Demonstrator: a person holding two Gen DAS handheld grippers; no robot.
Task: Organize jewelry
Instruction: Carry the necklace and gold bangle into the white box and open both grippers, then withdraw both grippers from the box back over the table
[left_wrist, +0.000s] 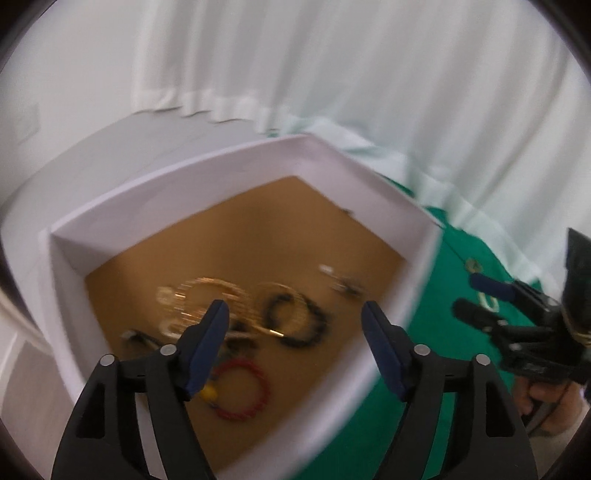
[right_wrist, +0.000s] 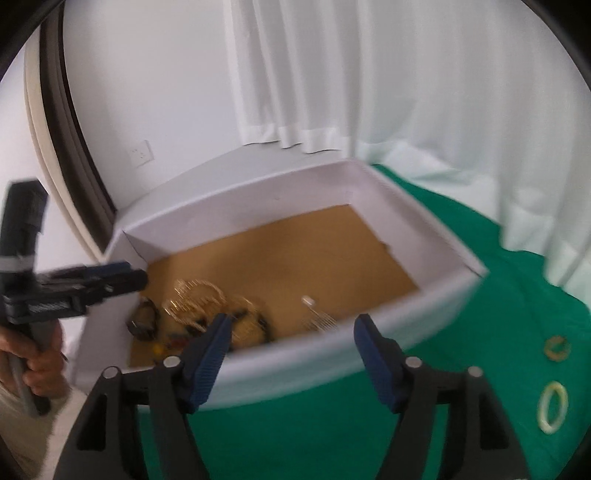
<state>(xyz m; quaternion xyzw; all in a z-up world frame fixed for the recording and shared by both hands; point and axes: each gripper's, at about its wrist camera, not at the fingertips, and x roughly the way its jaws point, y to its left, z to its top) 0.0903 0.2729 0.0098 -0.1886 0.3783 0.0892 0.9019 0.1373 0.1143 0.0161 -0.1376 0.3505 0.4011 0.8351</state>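
A white box (left_wrist: 373, 192) with a brown floor holds several pieces of jewelry: gold bangles (left_wrist: 207, 299), a black bead bracelet (left_wrist: 299, 321), a red bracelet (left_wrist: 240, 391) and a small silver piece (left_wrist: 340, 280). My left gripper (left_wrist: 295, 317) is open and empty above the box. My right gripper (right_wrist: 291, 328) is open and empty in front of the box's near wall (right_wrist: 295, 365). A pale green bangle (right_wrist: 552, 406) and a small gold ring (right_wrist: 557, 347) lie on the green cloth (right_wrist: 480, 295) at the right. Both views are blurred.
White curtains (right_wrist: 406, 74) hang behind the table. A wall socket (right_wrist: 142, 155) is on the left wall. The right gripper also shows in the left wrist view (left_wrist: 476, 295), and the left gripper in the right wrist view (right_wrist: 140, 275).
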